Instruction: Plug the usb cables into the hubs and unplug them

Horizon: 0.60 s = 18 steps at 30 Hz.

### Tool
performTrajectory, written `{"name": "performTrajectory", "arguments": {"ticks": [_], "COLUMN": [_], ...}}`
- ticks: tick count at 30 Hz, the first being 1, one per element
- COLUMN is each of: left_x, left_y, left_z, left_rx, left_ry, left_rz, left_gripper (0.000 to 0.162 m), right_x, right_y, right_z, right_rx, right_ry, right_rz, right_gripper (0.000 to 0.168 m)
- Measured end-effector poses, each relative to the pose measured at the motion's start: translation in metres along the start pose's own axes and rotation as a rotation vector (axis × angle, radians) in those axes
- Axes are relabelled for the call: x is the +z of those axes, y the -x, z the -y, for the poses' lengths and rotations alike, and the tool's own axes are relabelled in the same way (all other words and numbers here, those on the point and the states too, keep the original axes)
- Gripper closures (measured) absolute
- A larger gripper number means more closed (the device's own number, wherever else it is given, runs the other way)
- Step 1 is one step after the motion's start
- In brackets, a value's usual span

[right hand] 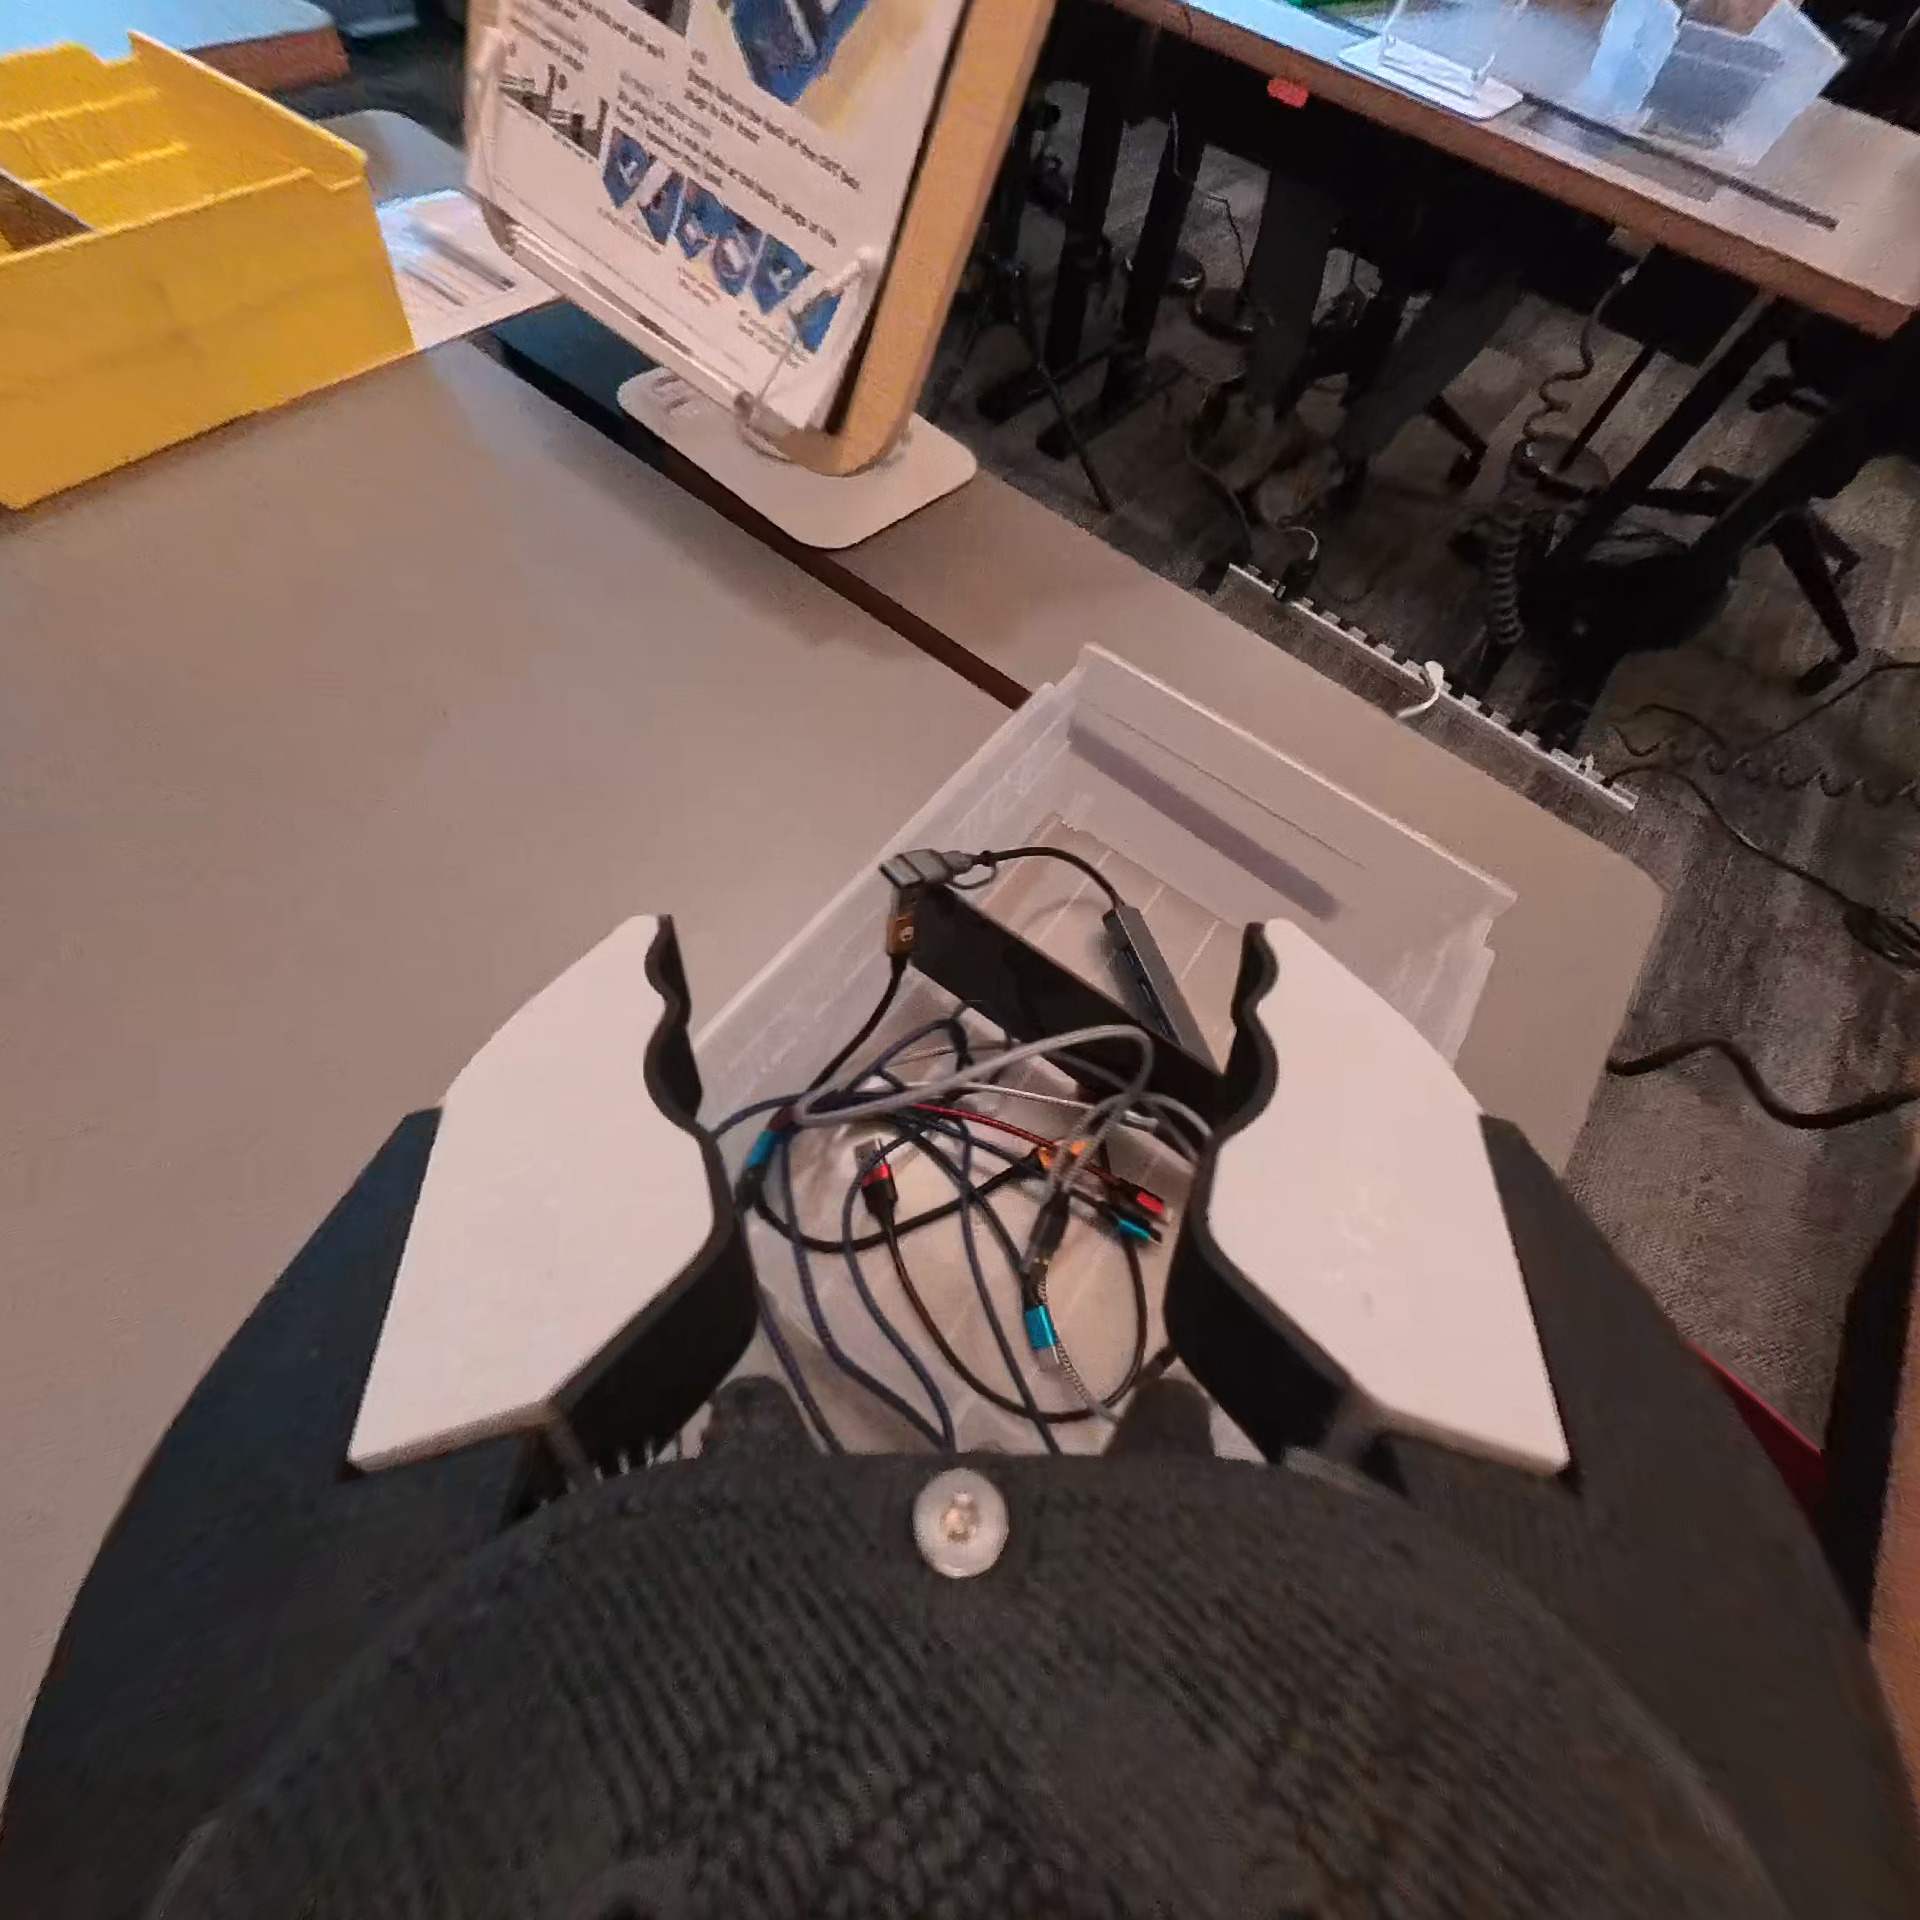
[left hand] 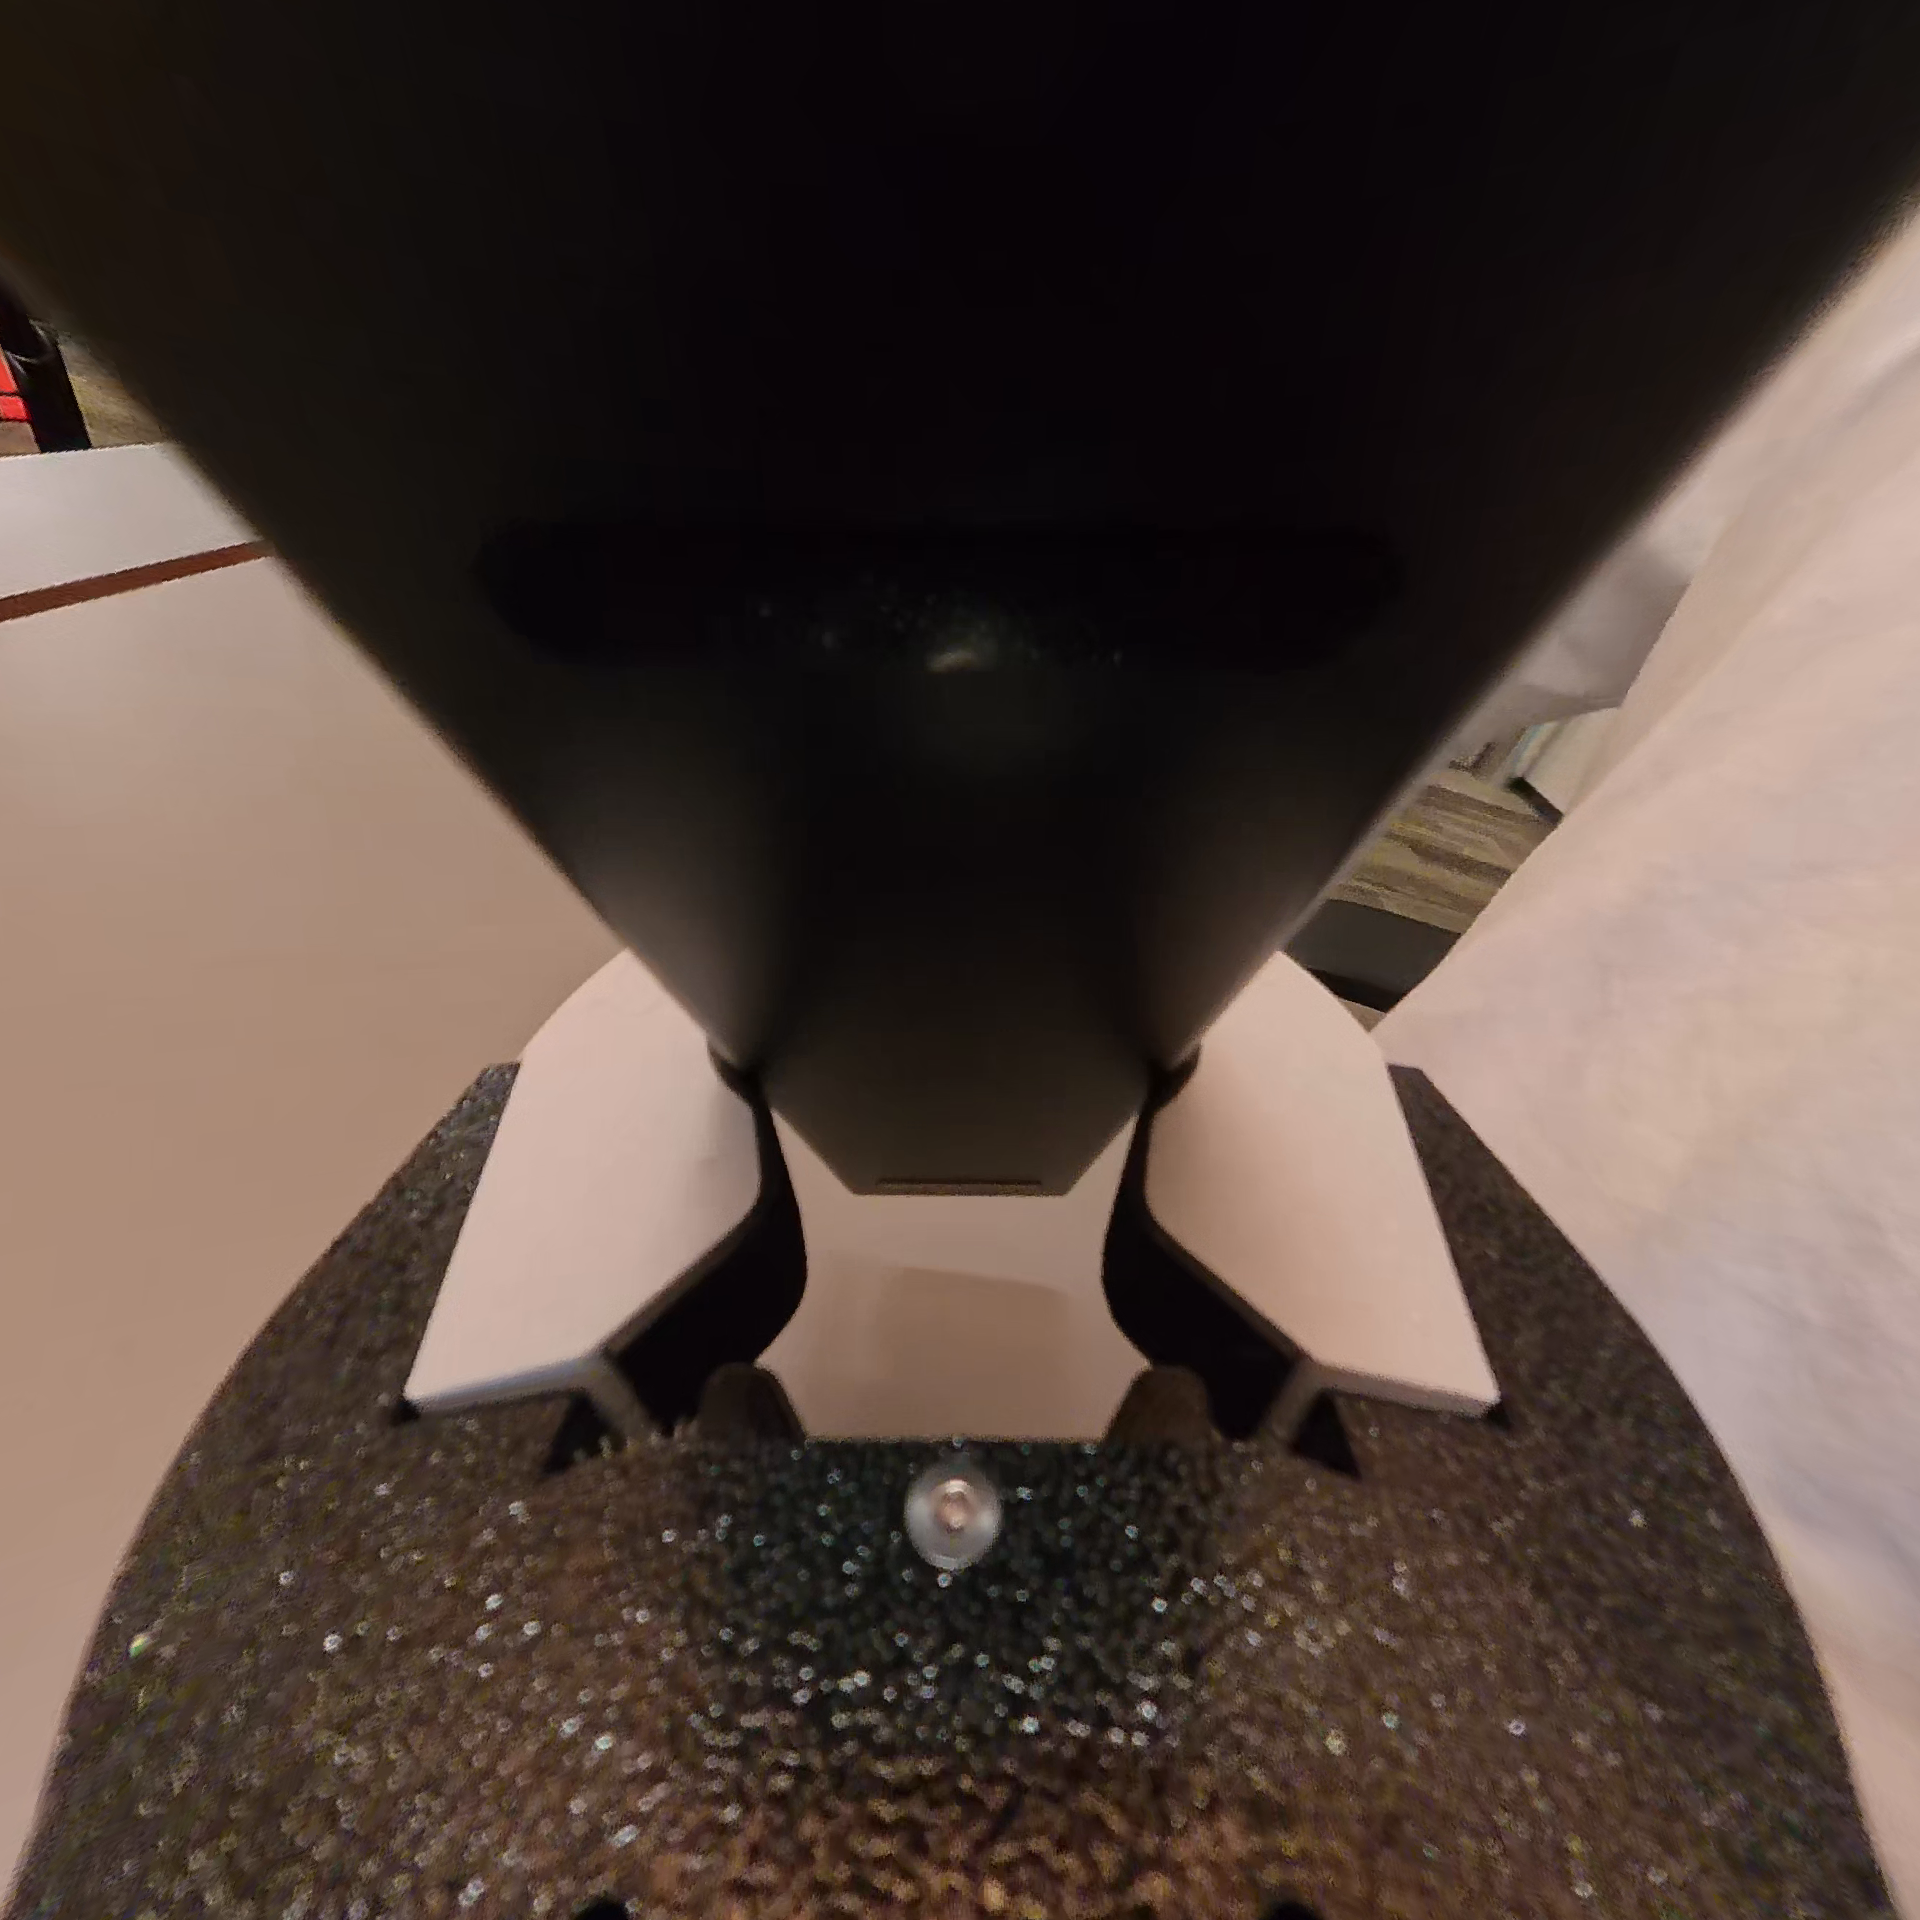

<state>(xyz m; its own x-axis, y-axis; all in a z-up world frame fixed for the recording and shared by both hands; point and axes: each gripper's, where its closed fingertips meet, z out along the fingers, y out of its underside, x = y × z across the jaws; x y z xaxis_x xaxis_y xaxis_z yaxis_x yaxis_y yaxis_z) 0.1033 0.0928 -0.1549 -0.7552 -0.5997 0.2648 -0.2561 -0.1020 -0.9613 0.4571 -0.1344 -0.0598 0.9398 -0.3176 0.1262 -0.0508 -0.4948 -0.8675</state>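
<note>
Nearest, the right tool hovered wide and empty over the clear bin of tangled usb cables and hubs, while the left tool pinched a black object; picking a cable likely came next.

Warm dim indoor light, fisheye edges, slight blur.

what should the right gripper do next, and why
Probably lower the open right gripper into the clear bin toward a loose cable plug. Its fingers hold nothing, the cables lie tangled there, and the left gripper already clamps a black hub.
</note>
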Motion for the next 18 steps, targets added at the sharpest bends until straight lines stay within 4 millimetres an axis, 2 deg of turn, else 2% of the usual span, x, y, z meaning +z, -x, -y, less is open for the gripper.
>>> {"name": "performTrajectory", "arguments": {"ticks": [3,5,9,12,15,18], "left_x": [0.006,0.011,0.024,0.035,0.043,0.046], "left_y": [0.001,0.000,0.002,0.002,-0.002,-0.006], "left_z": [0.003,0.006,0.016,0.032,0.048,0.057], "left_rx": [0.002,0.004,0.001,0.005,0.010,0.026], "left_ry": [-0.002,-0.010,-0.039,-0.088,-0.137,-0.153], "left_rz": [-0.008,-0.020,-0.044,-0.063,-0.092,-0.116], "left_gripper": [0.091,0.091,0.091,0.091,0.091,0.091], "right_x": [-0.002,0.008,0.044,0.076,0.102,0.107], "right_y": [0.050,0.094,0.224,0.302,0.352,0.376], "right_z": [-0.001,0.002,0.002,-0.005,-0.008,-0.002], "right_rx": [-0.126,-0.148,-0.168,-0.189,-0.132,-0.109], "right_ry": [0.013,-0.035,-0.147,-0.176,-0.183,-0.222], "right_rz": [0.008,0.056,0.319,0.449,0.573,0.660], "right_gripper": [0.072,0.076,0.080,0.079,0.077,0.085]}}
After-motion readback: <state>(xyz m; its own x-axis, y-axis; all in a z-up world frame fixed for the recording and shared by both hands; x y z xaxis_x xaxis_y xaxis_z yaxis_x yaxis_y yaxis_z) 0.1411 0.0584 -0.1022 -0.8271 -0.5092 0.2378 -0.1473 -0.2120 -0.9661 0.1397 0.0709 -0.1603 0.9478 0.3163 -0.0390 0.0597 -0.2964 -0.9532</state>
